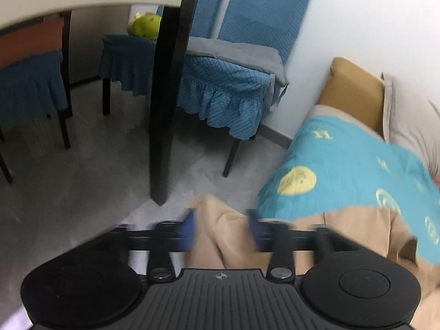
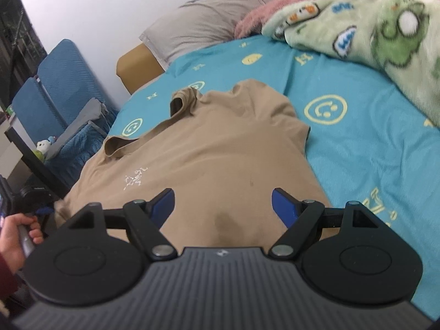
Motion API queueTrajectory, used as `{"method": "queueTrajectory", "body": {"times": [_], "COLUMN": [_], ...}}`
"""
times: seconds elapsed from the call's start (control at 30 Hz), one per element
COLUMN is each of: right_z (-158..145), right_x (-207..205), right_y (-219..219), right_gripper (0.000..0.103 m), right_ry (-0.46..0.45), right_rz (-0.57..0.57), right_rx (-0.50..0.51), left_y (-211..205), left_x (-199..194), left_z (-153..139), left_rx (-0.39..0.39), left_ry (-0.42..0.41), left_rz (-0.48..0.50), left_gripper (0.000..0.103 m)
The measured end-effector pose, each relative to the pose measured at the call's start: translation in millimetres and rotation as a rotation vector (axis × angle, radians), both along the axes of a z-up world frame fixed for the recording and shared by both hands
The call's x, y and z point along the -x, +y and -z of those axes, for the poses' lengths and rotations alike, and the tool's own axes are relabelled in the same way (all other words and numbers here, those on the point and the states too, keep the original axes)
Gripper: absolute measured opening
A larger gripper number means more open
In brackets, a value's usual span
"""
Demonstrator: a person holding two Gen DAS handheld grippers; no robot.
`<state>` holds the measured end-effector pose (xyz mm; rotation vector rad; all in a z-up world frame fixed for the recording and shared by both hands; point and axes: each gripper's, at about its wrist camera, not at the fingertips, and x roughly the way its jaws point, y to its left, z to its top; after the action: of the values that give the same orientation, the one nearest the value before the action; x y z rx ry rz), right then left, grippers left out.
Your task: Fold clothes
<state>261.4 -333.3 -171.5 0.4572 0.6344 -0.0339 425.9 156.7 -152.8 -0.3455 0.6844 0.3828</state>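
My right tool hung over the tan T-shirt with its blue pads wide apart and nothing between them. The shirt lay flat on the bed's turquoise smiley sheet, collar toward the grey pillow, one sleeve folded in. My left tool sat at the shirt's edge, blurred; its jaws stood apart with tan cloth showing between them, not pinched as far as I could see. A green fleece blanket lay bunched beyond the shirt.
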Motion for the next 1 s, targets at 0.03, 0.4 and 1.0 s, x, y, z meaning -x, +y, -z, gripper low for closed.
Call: {"method": "queueTrajectory", "body": {"times": [0.03, 0.4, 1.0], "right_z": [-2, -36, -60], "right_x": [1, 34, 66], "right_y": [1, 14, -27], "right_gripper": [0.079, 0.079, 0.103], "right_ry": [-0.009, -0.14, -0.214], "right_rz": [-0.002, -0.041, 0.069], "right_rx": [0.008, 0.131, -0.112], "left_y": [-5, -91, -187], "left_x": [10, 170, 296], "left_z": [-7, -87, -80], "left_rx": [-0.014, -0.106, -0.093], "left_ry": [0.001, -0.09, -0.082], "left_rz": [0.016, 0.28, 0.515], "left_gripper": [0.067, 0.086, 0.096]}}
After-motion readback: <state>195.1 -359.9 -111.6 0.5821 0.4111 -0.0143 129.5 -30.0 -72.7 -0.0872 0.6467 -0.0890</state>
